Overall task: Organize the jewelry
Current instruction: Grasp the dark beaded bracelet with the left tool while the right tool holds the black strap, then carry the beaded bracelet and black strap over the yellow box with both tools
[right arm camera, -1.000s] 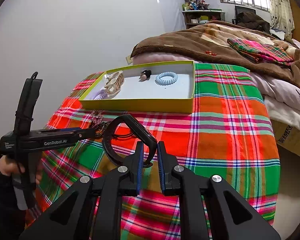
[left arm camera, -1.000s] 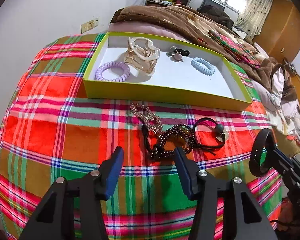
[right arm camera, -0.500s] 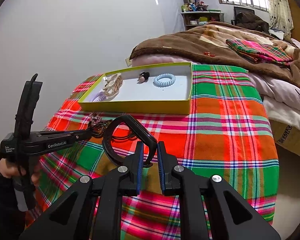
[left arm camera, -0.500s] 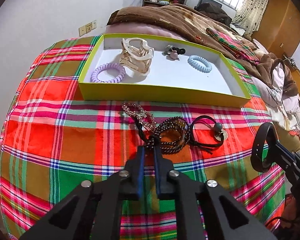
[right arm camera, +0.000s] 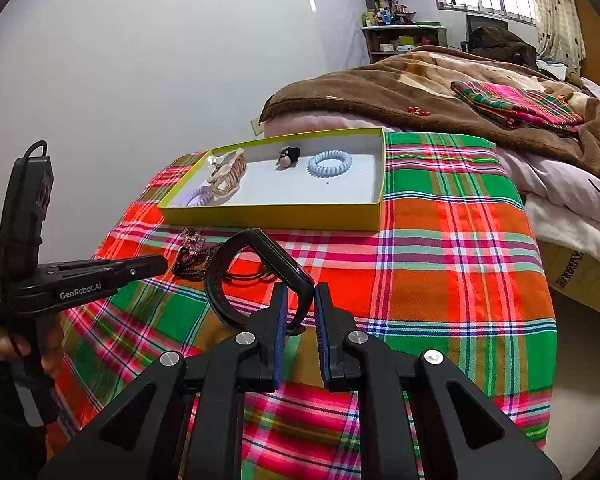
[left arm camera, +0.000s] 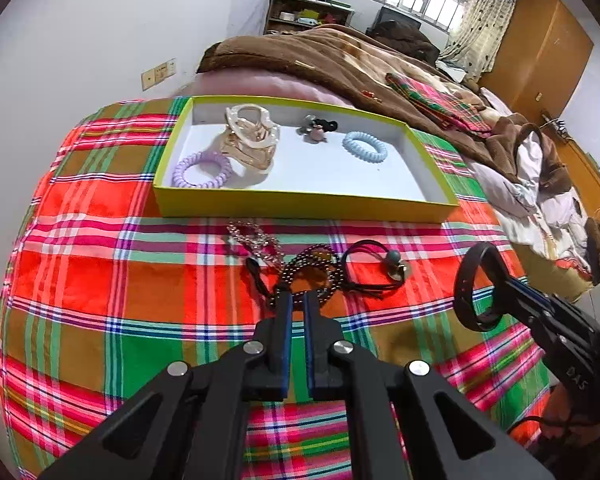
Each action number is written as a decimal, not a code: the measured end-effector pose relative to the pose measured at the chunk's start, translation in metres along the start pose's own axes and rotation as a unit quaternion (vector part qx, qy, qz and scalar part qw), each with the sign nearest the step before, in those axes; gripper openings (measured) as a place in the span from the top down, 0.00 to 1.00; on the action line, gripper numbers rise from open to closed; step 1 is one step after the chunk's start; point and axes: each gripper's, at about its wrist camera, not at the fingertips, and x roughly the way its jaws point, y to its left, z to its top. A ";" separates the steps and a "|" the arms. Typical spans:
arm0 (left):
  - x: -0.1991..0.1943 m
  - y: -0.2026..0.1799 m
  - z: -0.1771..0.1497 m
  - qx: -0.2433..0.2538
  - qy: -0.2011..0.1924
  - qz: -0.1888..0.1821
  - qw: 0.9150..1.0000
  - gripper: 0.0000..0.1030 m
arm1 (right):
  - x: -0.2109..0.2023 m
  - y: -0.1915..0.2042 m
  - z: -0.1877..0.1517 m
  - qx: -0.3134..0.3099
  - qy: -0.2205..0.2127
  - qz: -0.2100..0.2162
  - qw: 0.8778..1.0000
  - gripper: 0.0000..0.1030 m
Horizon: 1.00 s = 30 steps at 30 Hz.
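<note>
Left gripper (left arm camera: 295,300) clenched on the limp, light bead string (left arm camera: 312,270) lying just before the tray (left arm camera: 300,206); right gripper (right arm camera: 300,300) gripped a stiff black band (right arm camera: 256,268) at its end.

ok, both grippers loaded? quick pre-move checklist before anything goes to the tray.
1. Left gripper shut on the dark bead bracelet: ok, jaws nearly closed at the beads' near edge.
2. Bracelet free of its neighbours: not ok, it overlaps the black cord tie and the crystal chain.
3. Right gripper shut on the black band: ok, held off the cloth.
4. Free floor in the yellow tray: ok, its right part is bare.
5. Tray contents out of the way: ok, purple coil, claw clip and blue coil sit left and middle.
</note>
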 end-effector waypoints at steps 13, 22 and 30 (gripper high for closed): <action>0.035 0.001 0.007 -0.010 0.027 0.033 0.999 0.58 | 0.002 -0.001 0.000 0.001 0.002 0.001 1.000 0.86; 0.028 -0.004 0.008 0.006 0.014 0.038 0.999 0.86 | 0.001 -0.003 0.001 0.001 -0.001 -0.002 1.000 0.86; 0.007 -0.004 0.006 0.000 -0.003 0.008 1.000 0.86 | -0.004 0.000 0.002 0.000 -0.007 -0.006 1.000 0.87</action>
